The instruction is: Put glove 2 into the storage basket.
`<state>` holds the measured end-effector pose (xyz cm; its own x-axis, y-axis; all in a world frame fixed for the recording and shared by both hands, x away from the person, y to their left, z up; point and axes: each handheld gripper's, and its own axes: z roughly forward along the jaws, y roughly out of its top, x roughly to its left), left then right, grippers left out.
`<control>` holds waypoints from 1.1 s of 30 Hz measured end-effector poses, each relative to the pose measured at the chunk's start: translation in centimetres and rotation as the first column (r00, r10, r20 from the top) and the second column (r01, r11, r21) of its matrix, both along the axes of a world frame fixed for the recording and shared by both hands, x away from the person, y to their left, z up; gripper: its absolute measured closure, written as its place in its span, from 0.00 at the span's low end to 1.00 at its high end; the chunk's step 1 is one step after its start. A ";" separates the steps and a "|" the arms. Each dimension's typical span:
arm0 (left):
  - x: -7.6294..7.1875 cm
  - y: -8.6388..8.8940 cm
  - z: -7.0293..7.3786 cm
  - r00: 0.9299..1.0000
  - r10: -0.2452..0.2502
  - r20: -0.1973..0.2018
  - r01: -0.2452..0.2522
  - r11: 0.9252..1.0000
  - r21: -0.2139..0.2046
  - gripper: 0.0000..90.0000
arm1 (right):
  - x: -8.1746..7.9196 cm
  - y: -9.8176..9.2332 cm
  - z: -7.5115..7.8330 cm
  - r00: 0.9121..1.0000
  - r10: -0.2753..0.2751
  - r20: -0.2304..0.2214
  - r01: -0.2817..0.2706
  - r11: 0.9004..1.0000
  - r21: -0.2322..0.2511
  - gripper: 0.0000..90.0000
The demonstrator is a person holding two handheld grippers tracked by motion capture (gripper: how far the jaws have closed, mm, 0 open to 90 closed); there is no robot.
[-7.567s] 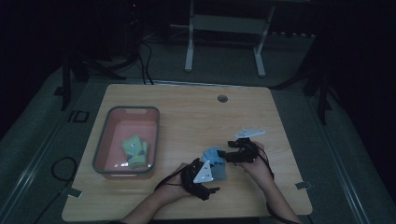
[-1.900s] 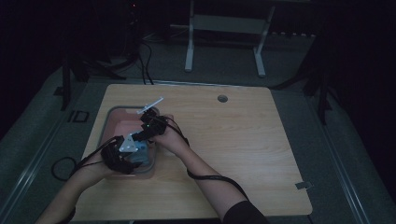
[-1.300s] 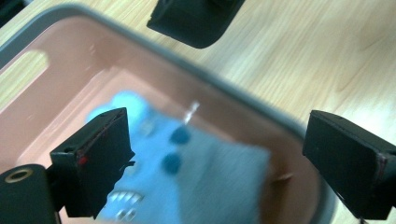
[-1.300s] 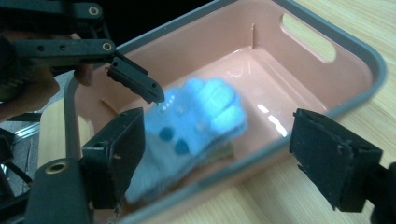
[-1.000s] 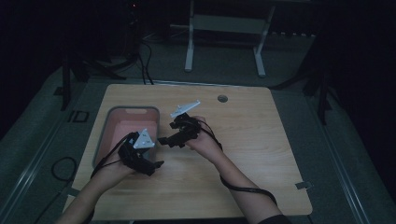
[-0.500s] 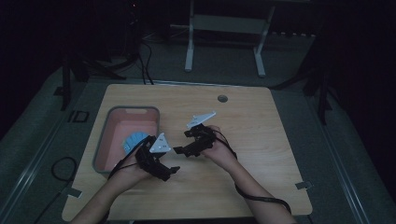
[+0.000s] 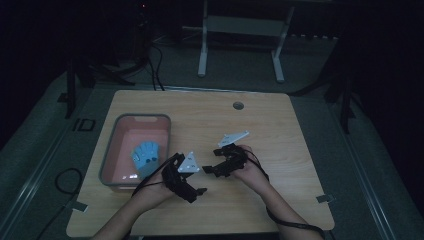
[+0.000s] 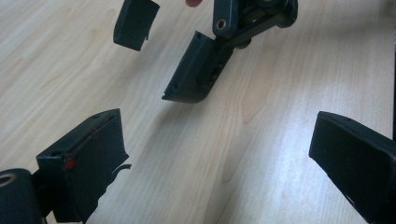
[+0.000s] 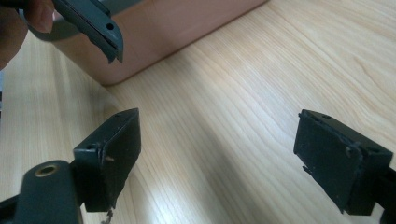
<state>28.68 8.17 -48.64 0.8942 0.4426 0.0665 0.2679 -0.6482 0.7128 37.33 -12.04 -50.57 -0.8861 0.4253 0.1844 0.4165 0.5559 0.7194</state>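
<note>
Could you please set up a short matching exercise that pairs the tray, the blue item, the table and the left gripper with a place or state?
1. tray
2. blue item
3. table
4. left gripper

a. pale wood grain
b. jaws apart, nothing between them
c. lies inside the tray
d. pink inside, on the table's left part

Pairs: 1-d, 2-c, 3-a, 4-b

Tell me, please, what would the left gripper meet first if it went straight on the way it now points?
Probably the right gripper: in the left gripper view its open jaws sit just ahead of the left gripper, above bare table. Depth is unclear, so it might pass under them.
</note>
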 end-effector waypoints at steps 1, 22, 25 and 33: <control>0.0 -0.2 -0.1 1.000 -0.006 -0.003 0.006 1.000 -0.006 0.04 | -0.1 -0.3 -0.1 1.000 -0.002 -0.001 0.002 1.000 0.001 0.17; -1.1 -3.9 -3.4 0.991 -0.128 -0.026 0.128 0.992 -0.024 0.04 | -2.2 -6.0 -3.3 0.997 -0.070 -0.013 0.070 0.998 0.002 0.17; -1.2 -4.1 -3.8 0.990 -0.135 -0.031 0.134 0.990 -0.035 0.04 | -2.4 -6.3 -3.5 0.997 -0.073 -0.014 0.073 0.997 0.005 0.17; -1.7 -4.7 -4.9 0.986 -0.162 -0.038 0.161 0.987 -0.029 0.04 | -3.5 -7.4 -4.4 0.997 -0.074 0.004 0.074 0.997 0.000 0.16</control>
